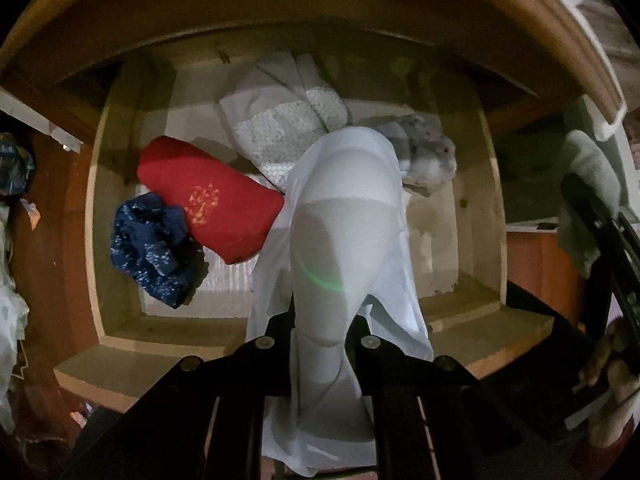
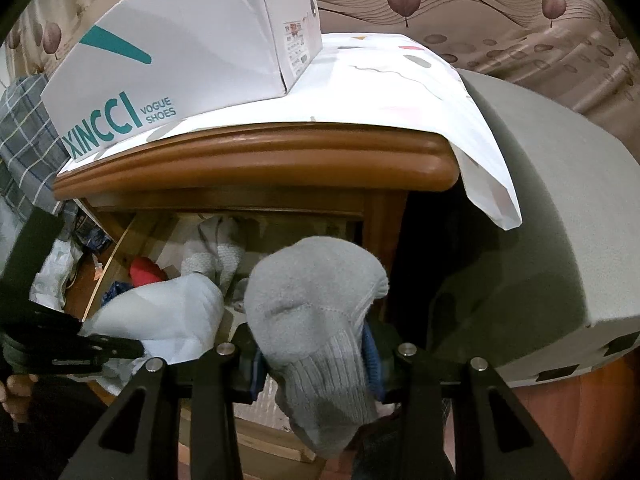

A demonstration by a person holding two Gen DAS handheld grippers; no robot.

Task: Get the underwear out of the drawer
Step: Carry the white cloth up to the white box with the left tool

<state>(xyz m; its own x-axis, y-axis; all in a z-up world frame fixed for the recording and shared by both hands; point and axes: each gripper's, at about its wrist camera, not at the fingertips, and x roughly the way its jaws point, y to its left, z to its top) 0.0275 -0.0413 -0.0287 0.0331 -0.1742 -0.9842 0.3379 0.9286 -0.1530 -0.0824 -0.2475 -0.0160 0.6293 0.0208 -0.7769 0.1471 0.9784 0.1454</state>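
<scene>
A pale blue-white pair of underwear (image 1: 344,208) hangs from my left gripper (image 1: 320,332), which is shut on it and points down over the open wooden drawer (image 1: 96,200). The cloth drapes over the fingers and hides the pads. In the right wrist view the same underwear (image 2: 168,316) bulges above the drawer, with the left gripper (image 2: 120,348) at its lower edge. My right gripper (image 2: 316,364) is shut on a grey sock (image 2: 316,300) at the drawer's right front corner. That sock (image 1: 588,172) also shows at the right edge of the left wrist view.
In the drawer lie a red garment (image 1: 212,204), a dark blue patterned one (image 1: 152,248), white knit cloth (image 1: 280,128) and a grey fuzzy piece (image 1: 428,152). A shoe box (image 2: 180,48) sits on the cabinet top (image 2: 256,160). Grey upholstery (image 2: 540,240) stands to the right.
</scene>
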